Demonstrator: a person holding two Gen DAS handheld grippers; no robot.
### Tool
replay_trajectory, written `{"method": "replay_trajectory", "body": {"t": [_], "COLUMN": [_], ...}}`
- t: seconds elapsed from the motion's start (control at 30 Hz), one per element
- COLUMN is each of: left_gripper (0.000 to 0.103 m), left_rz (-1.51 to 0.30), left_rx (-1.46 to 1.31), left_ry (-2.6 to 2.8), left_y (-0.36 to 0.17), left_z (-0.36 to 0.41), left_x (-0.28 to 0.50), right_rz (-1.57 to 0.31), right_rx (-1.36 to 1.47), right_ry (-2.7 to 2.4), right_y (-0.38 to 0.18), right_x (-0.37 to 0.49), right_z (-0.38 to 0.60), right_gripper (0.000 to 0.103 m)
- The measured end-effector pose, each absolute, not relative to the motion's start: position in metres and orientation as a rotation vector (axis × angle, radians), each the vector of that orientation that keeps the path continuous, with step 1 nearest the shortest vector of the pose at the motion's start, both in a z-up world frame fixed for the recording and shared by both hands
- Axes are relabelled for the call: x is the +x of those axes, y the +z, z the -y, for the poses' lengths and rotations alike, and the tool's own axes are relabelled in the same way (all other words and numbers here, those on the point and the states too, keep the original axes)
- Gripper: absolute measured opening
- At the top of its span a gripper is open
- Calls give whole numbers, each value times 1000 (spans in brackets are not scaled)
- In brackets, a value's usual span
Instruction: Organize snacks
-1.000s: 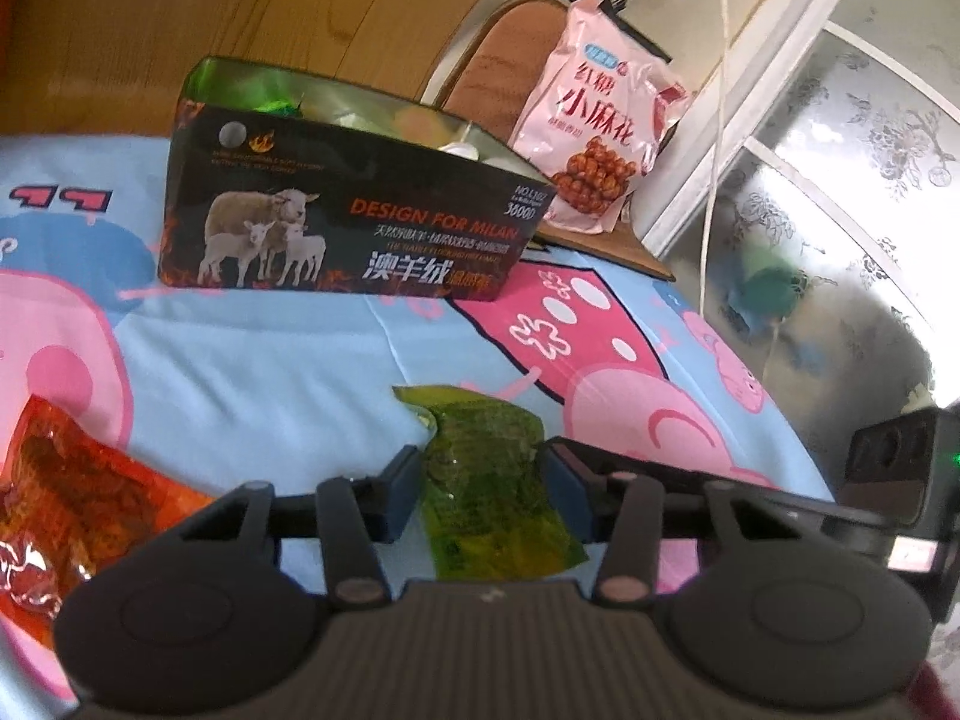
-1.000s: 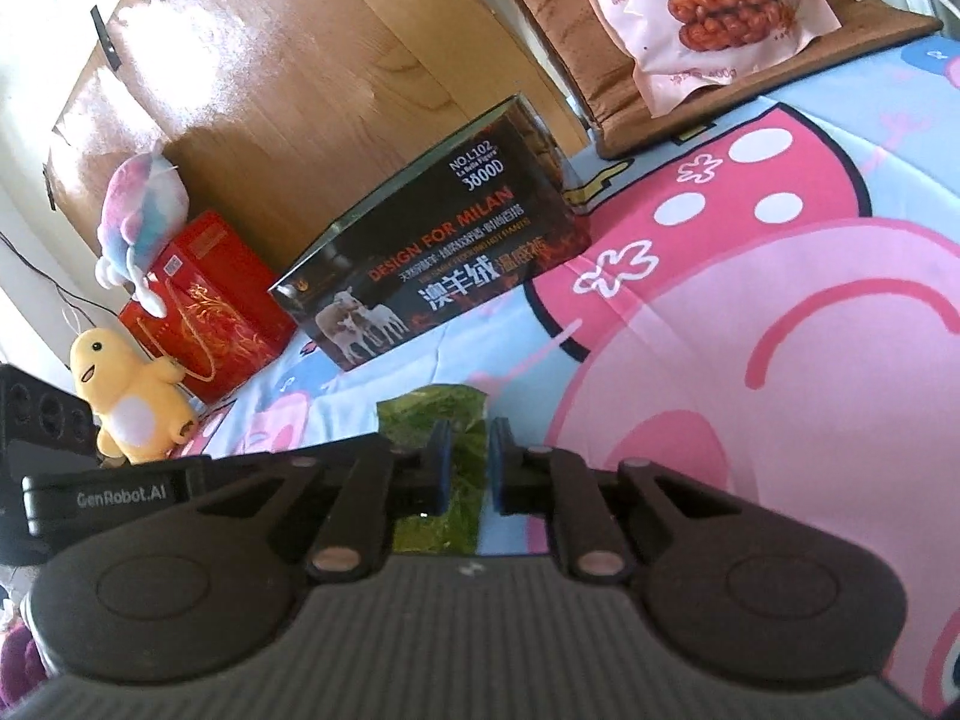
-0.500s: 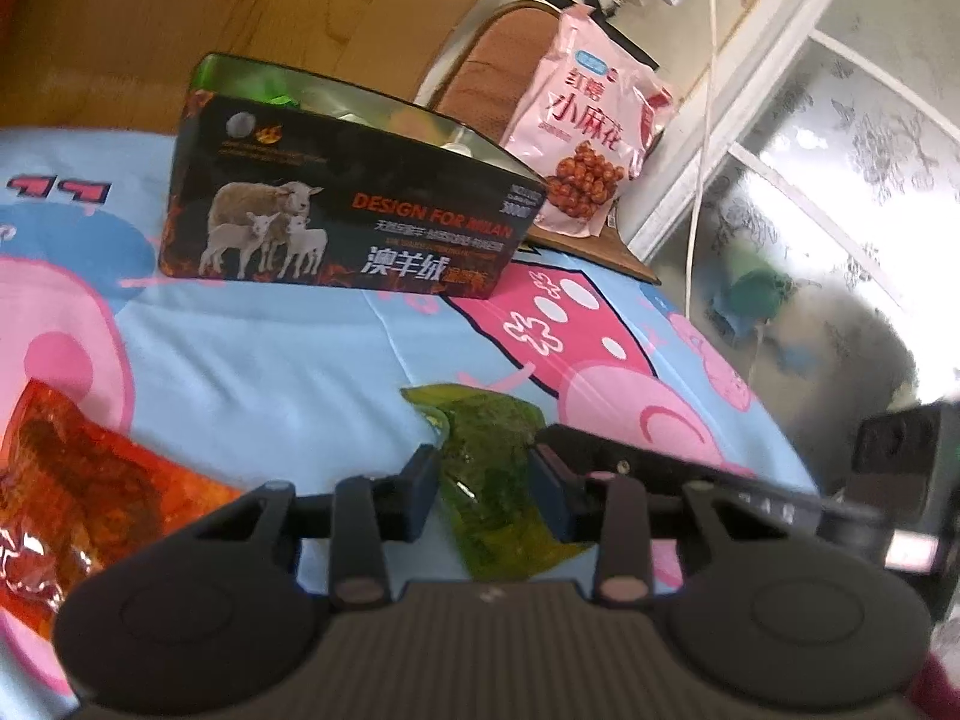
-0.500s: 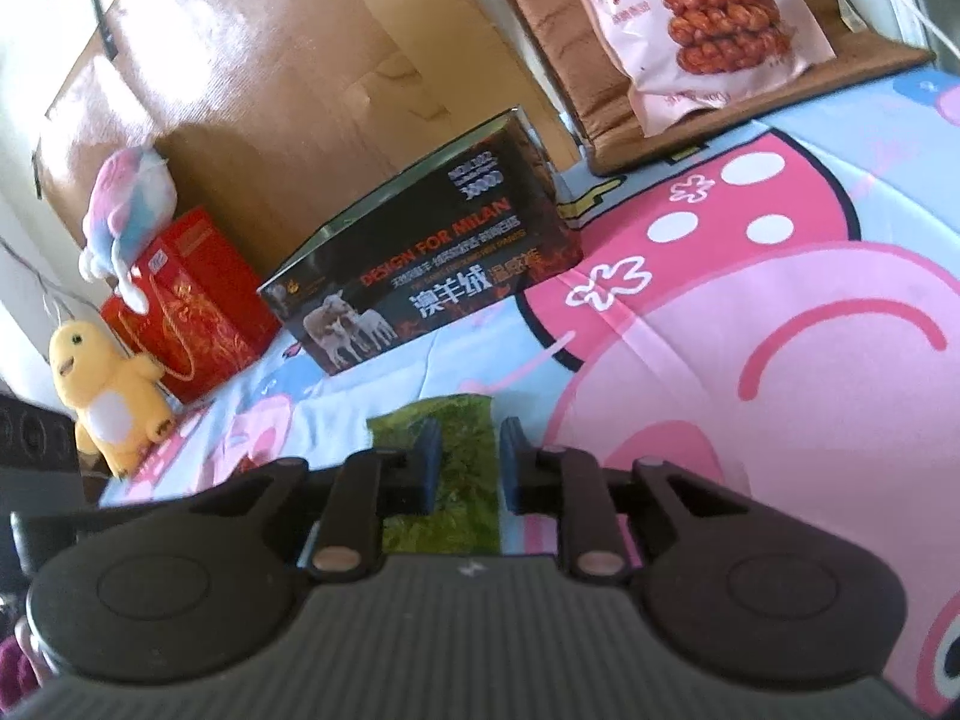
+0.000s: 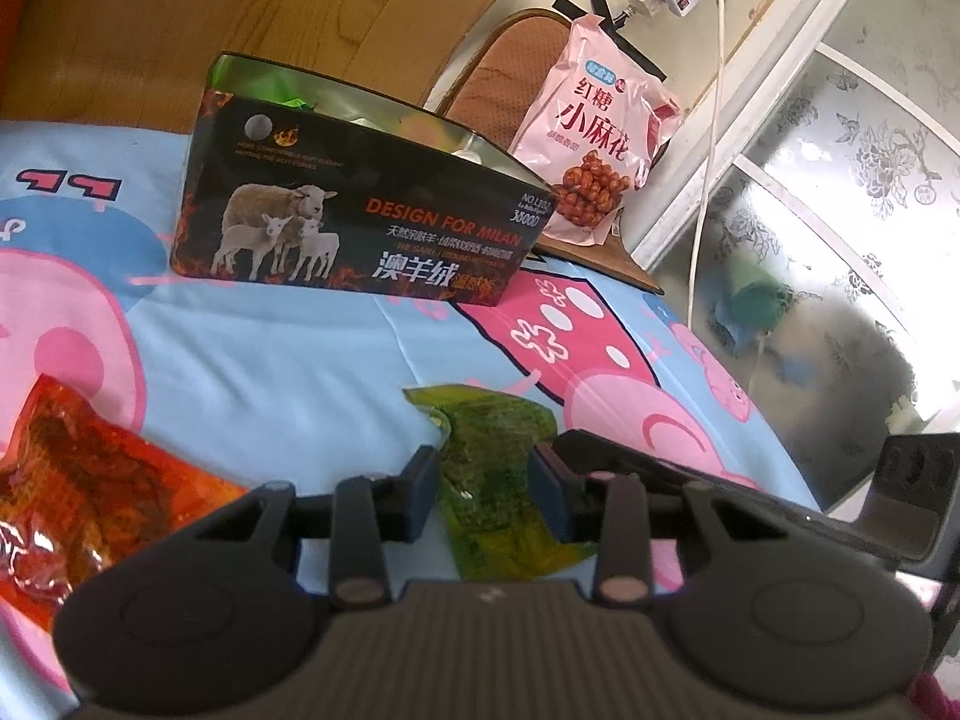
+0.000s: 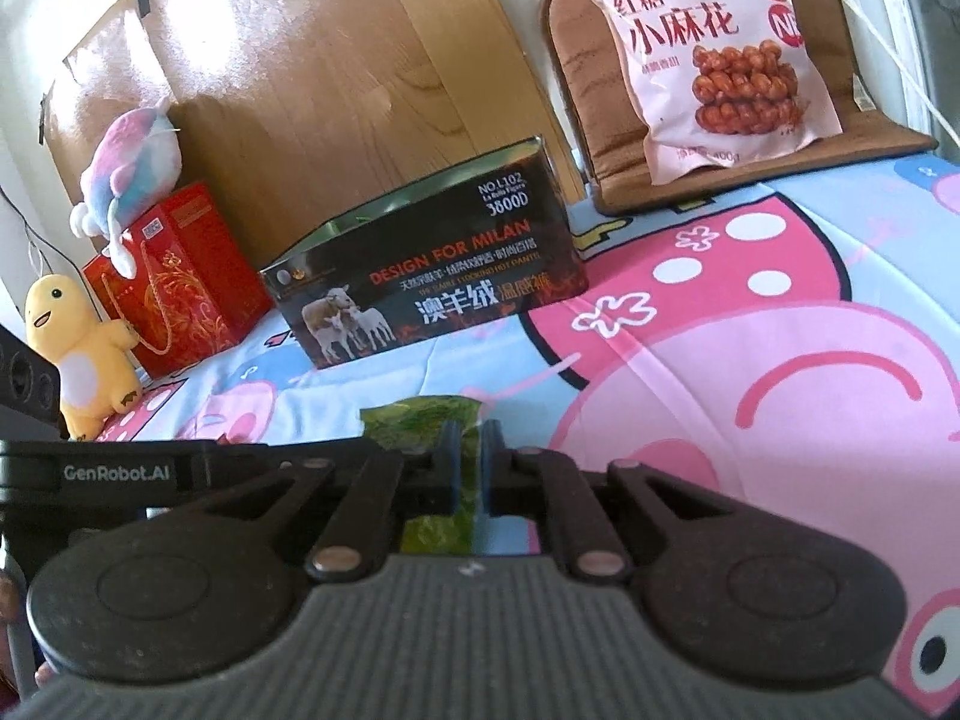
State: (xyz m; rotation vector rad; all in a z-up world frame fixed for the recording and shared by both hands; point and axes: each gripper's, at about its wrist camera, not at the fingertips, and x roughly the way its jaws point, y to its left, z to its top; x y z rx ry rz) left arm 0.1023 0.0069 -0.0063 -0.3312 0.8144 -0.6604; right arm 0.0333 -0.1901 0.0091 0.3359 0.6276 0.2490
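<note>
A green snack packet (image 5: 480, 450) lies on the cartoon-print sheet, its far end curled up. My left gripper (image 5: 483, 489) is shut on it, a pad pressed to each side. My right gripper (image 6: 469, 468) comes in from the right, and its jaws are closing to a narrow slit, pinching an edge of the same green packet (image 6: 420, 420). Beyond stands an open black tin box (image 5: 360, 222) with sheep printed on it, several snacks inside. The same black tin box (image 6: 420, 282) shows in the right wrist view. An orange-red snack packet (image 5: 78, 480) lies at the left.
A pink bag of twisted snacks (image 6: 720, 60) leans on a brown cushion (image 6: 594, 120) at the back right. A red gift box (image 6: 174, 282), a yellow plush toy (image 6: 78, 354) and a pastel plush (image 6: 132, 162) stand at the back left. A wooden board backs the bed.
My left jaws have closed in on the green packet, and its far end has bunched upward. The right jaws widened a little, then narrowed onto its edge, and that gripper rolled slightly.
</note>
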Motion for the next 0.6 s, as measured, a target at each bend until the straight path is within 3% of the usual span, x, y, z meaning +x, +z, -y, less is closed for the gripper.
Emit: {"method": "replay_trajectory", "body": {"t": [0.6], "left_gripper": [33], "left_rz": [-794], "left_rx": [-327], "left_ry": [-665], "left_y": [-6], "left_z": [-6], "left_x": [101], "right_rz": [-544], "right_rx": [243], "right_ry": [232], "right_y": [16], "right_x": [22], "right_z": [177], "right_gripper": [9]}}
